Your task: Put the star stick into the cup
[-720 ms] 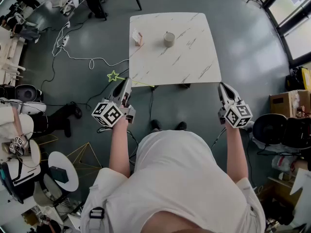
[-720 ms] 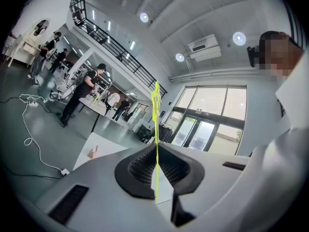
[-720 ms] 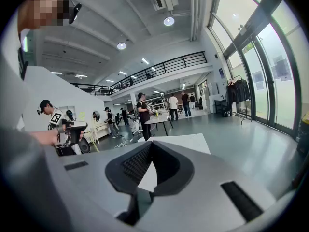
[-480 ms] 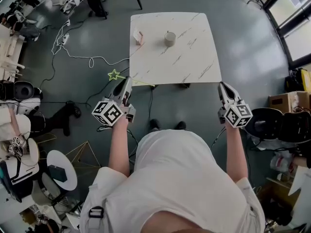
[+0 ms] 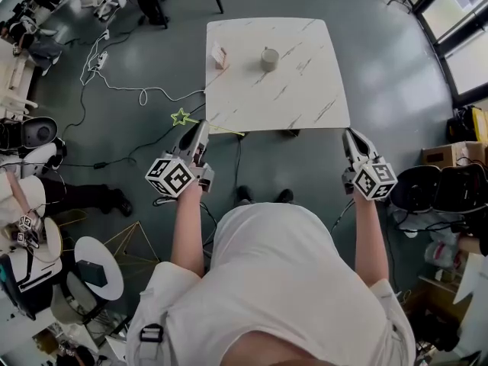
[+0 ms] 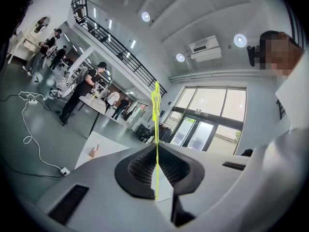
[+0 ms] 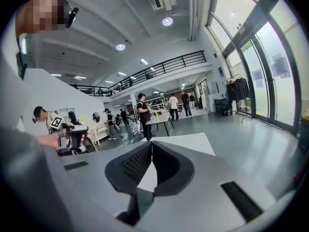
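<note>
A thin yellow-green star stick (image 5: 181, 117) is pinched crosswise in my left gripper (image 5: 201, 126), star end out to the left, over the floor just short of the table's near left corner. In the left gripper view the stick (image 6: 156, 129) stands upright between the closed jaws of this gripper (image 6: 156, 170). The small pale cup (image 5: 269, 59) stands upright on the far half of the white marble table (image 5: 305, 97). My right gripper (image 5: 351, 136) hovers by the near right corner. Its jaws (image 7: 150, 146) meet with nothing between them.
A small tan box (image 5: 219, 54) sits on the table left of the cup, also visible in the left gripper view (image 6: 94, 151). White cables (image 5: 114, 86) trail over the grey floor at left. Chairs, stools and boxes crowd both side edges; people stand in the background.
Grippers, stick and cup have not visibly moved. Only the legs of a person at the left edge have shifted.
</note>
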